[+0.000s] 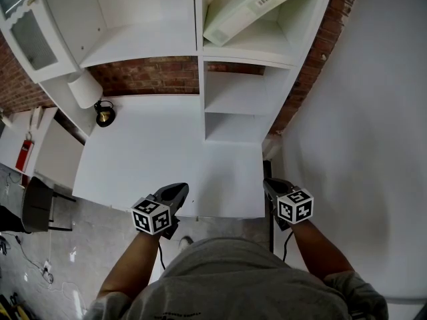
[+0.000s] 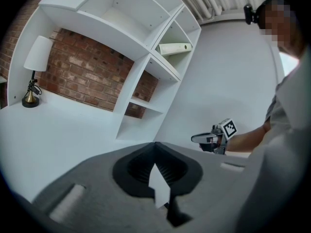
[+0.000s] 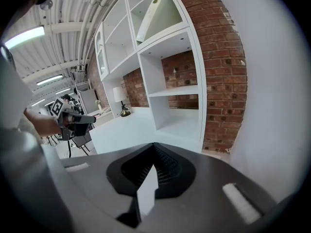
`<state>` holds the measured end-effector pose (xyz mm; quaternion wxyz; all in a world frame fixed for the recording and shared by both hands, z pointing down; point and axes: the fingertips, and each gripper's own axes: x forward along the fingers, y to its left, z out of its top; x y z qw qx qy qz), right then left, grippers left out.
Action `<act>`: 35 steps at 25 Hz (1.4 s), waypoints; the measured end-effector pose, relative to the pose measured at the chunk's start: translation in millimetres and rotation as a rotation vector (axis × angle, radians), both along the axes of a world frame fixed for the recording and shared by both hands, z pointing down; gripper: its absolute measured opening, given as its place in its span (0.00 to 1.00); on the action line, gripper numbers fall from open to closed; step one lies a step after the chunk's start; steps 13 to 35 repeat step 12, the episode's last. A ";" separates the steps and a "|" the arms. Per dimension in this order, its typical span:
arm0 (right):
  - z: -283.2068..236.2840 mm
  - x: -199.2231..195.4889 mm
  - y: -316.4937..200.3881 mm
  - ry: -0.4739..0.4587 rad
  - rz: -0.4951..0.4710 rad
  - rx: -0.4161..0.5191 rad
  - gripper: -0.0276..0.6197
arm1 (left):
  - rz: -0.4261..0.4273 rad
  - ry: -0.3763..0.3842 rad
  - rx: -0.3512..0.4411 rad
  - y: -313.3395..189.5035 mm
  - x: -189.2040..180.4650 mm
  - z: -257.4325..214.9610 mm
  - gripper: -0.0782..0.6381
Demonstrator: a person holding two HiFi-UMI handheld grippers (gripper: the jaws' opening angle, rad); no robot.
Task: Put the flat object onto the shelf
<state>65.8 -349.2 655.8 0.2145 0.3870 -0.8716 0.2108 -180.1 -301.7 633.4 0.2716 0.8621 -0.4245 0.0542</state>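
White desk (image 1: pixel 153 152) spreads open ahead of your 2 tools: left gripper (image 1: pixel 180 190) and right gripper (image 1: pixel 269 185) hover at its near edge, jaws together. The flat object (image 1: pixel 243 11) leans in the top shelf compartment (image 1: pixel 303 15).

A white desktop (image 1: pixel 167 159) stretches ahead of both tongs, carrying a lamp (image 1: pixel 85 89) far beyond the left gripper (image 1: pixel 181 189) and, beyond the right gripper (image 1: pixel 269 184), a white shelf unit (image 1: pixel 235 100) whose upper compartment holds a tilted flat pale object (image 1: pixel 247 9).
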 end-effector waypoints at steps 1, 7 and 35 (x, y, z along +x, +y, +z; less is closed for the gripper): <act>-0.5 0.4 -0.2 0.000 0.001 0.001 0.05 | -0.001 0.000 0.001 -0.2 -0.5 -0.5 0.11; -2.8 2.6 -2.1 -0.002 0.006 0.007 0.05 | -0.005 0.000 0.004 -0.9 -1.2 -0.7 0.11; -2.8 0.5 -1.9 -0.006 0.003 0.010 0.05 | -0.005 0.002 0.006 -0.7 -0.3 -0.7 0.11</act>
